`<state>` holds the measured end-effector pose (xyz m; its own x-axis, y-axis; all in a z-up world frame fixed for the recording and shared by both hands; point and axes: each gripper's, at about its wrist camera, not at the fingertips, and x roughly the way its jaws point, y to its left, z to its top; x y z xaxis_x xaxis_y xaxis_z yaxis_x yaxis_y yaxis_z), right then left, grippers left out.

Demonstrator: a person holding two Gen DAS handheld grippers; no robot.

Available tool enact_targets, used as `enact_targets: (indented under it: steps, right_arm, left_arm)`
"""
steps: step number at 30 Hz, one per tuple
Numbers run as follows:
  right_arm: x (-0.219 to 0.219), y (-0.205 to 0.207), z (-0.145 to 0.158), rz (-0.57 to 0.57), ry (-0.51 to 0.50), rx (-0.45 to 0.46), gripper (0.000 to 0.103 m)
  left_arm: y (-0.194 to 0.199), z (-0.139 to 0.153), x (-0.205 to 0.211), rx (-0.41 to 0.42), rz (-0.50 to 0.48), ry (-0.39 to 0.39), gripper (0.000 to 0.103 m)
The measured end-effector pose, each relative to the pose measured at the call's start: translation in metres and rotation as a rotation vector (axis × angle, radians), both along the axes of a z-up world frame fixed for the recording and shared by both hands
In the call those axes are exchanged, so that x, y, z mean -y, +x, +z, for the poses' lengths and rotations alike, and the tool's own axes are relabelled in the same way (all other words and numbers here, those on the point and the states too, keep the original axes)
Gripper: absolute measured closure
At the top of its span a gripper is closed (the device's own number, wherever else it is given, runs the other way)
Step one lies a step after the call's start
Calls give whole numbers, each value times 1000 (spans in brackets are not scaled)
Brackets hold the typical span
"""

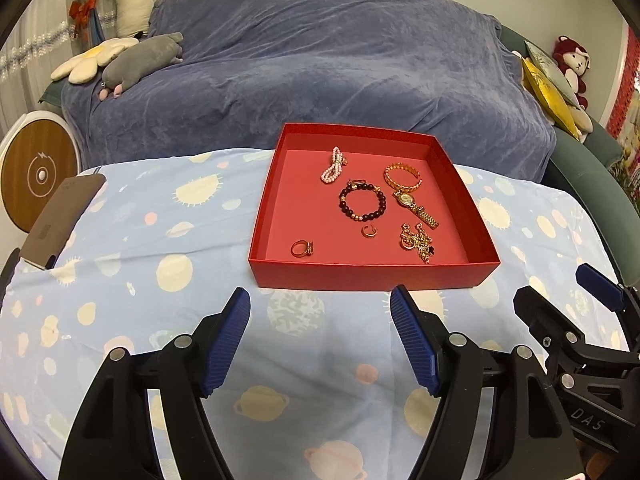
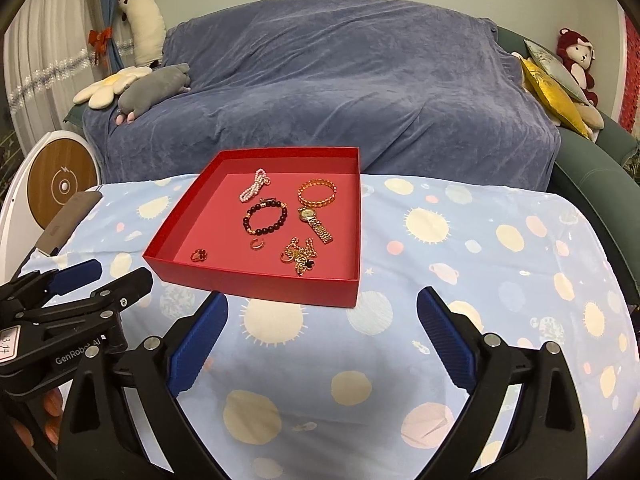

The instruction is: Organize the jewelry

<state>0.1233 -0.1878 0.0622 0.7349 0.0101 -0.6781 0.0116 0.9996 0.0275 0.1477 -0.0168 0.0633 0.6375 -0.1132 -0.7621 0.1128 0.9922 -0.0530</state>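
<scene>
On the counter (image 1: 120, 300) stands a box (image 1: 372, 276); inside it, a beaded bracelet (image 1: 362, 203) lies central, a pearl strand (image 1: 334, 166) at eleven o'clock, a bangle (image 1: 402, 177) at one, a ring (image 1: 302, 248) at seven. A sofa (image 1: 320, 80) lies behind.

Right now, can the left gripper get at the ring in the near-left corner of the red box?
Probably yes. The left gripper is open and empty, just short of the red box. The ring lies alone inside the low front wall, apart from the other jewelry, so only that wall must be cleared.

Red tray (image 1: 372, 276) holding jewelry, left gripper (image 1: 320, 300) jaws apart, empty, planet-print cloth (image 1: 120, 280)
</scene>
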Motion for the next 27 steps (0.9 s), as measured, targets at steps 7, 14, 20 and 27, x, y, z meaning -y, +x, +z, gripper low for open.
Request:
enact_targets:
  steps: [7,14,20,27]
  right_arm:
    - [2,-1,-5,-4,-13,-13,10]
    - [0,-4,-6,-4,-25,-14,9]
    - [-4,-5,-6,-9,-45,-8,8]
    - [-10,-6,-7,-8,-54,-9,8]
  left_arm:
    - [-3,-4,10,7,-18,35,29]
    - [-5,-4,12,8,-19,52,28]
    - [-8,-3,11,26,-1,78,28]
    - [-12,-3,6,28,21,100,27]
